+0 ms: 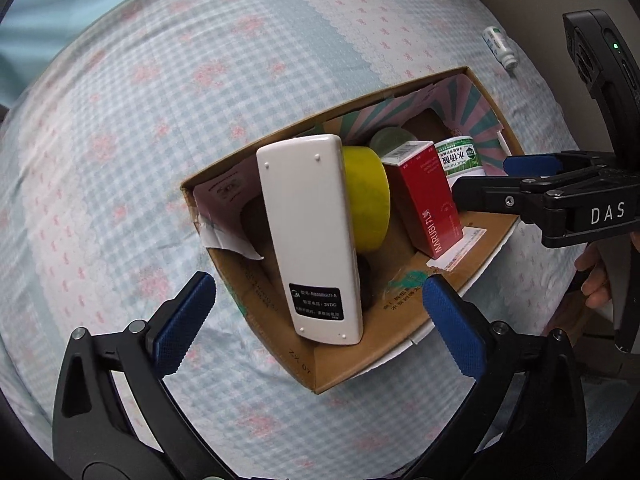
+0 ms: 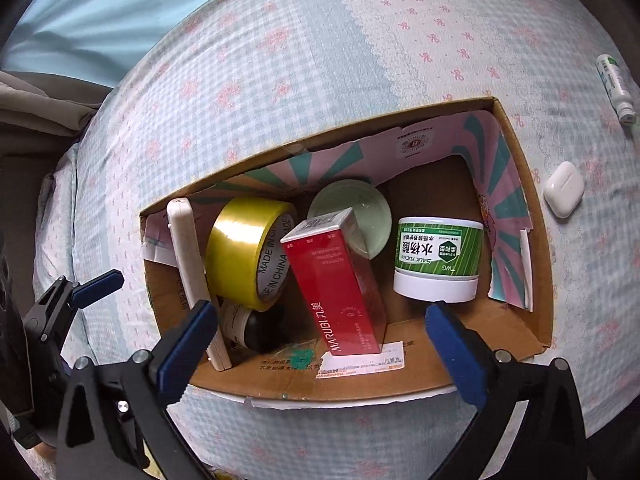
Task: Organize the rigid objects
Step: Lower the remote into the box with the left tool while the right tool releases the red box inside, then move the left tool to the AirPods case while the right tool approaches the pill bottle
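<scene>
An open cardboard box (image 1: pixel 400 340) (image 2: pixel 532 184) lies on the bed. It holds a white remote (image 1: pixel 310 236) (image 2: pixel 188 256) on edge, a yellow tape roll (image 1: pixel 368 196) (image 2: pixel 244 248), a red carton (image 1: pixel 428 196) (image 2: pixel 336 288), a green-labelled jar (image 1: pixel 460 156) (image 2: pixel 438 260), a pale green lid (image 2: pixel 372 208) and a small dark jar (image 2: pixel 244 324). My left gripper (image 1: pixel 316 316) is open and empty just in front of the remote. My right gripper (image 2: pixel 320 344) is open and empty above the box's near side; it also shows in the left wrist view (image 1: pixel 492 176).
A white earbud case (image 2: pixel 564 194) and a small white bottle (image 2: pixel 614 86) (image 1: pixel 500 46) lie on the checked bedsheet (image 1: pixel 160 120) outside the box, to its right. A light blue pillow or cloth (image 2: pixel 100 12) lies at the far left.
</scene>
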### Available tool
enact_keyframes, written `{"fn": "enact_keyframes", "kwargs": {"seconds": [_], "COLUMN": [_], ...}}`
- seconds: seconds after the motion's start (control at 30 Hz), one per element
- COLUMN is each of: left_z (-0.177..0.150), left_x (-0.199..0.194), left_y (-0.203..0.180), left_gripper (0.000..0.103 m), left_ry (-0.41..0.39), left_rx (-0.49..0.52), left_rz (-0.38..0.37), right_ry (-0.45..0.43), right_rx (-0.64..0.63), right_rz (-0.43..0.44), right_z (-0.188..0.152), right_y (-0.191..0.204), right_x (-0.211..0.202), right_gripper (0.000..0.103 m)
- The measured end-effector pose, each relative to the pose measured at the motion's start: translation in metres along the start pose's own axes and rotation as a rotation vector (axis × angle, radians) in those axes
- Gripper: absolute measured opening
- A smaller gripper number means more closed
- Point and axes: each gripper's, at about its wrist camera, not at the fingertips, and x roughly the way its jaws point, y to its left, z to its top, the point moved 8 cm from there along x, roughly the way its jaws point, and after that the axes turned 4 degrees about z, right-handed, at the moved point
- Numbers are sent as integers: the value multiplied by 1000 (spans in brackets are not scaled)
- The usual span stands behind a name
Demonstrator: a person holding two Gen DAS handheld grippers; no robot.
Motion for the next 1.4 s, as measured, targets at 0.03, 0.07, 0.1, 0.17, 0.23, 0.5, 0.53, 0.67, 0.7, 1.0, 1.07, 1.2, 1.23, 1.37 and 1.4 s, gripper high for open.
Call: {"fn": "enact_keyframes", "kwargs": {"seconds": [0.03, 0.07, 0.1, 0.17, 0.23, 0.5, 0.53, 0.67, 0.7, 1.0, 1.07, 1.2, 1.23, 1.37, 1.4], "left_z": [-3, -4, -4, -5, -5, -4, -4, -6, -7, -12, -11, 0, 4, 29, 37], "left_x": [0, -1, -2, -4, -8, -37, -41, -59, -63, -98, -104, -110, -109, -103, -100], "left_y": [2, 3, 4, 6, 7, 1, -1, -9, -12, -54, -69, -104, -114, -158, -170], "left_gripper": [103, 103, 103, 103, 103, 103, 103, 103, 103, 103, 103, 103, 103, 103, 103], "left_ry": [0, -2, -3, -3, -7, -36, -43, -64, -67, -120, -136, -154, -146, -139, -136], "left_rx": [-9, -15, -18, -23, -27, -33, -34, -59, -70, -194, -217, -256, -257, -261, -262], "left_rz": [3, 6, 11, 20, 26, 53, 61, 82, 87, 135, 149, 164, 177, 202, 204], "right_ry": [0, 2, 5, 9, 7, 12, 8, -19, -29, -133, -151, -200, -209, -243, -248], "right_rx": [-8, -12, -12, -11, -12, -107, -121, -149, -157, -274, -273, -256, -246, -212, -200], "right_rz": [-5, -5, -4, -8, -13, -21, -24, -24, -28, -102, -110, -138, -143, -173, -187], "right_z": [-1, -1, -2, -3, -3, -10, -11, -17, -18, -31, -32, -28, -26, -9, -3], "right_y": [-1, -2, -3, -5, -5, 10, 11, 11, 11, -21, -38, -85, -98, -157, -173], "right_x": [-2, -3, -4, -5, -6, -24, -28, -47, -53, -113, -127, -158, -166, -200, -208], "right_gripper": [103, 103, 103, 103, 103, 103, 103, 103, 103, 103, 103, 103, 103, 103, 103]}}
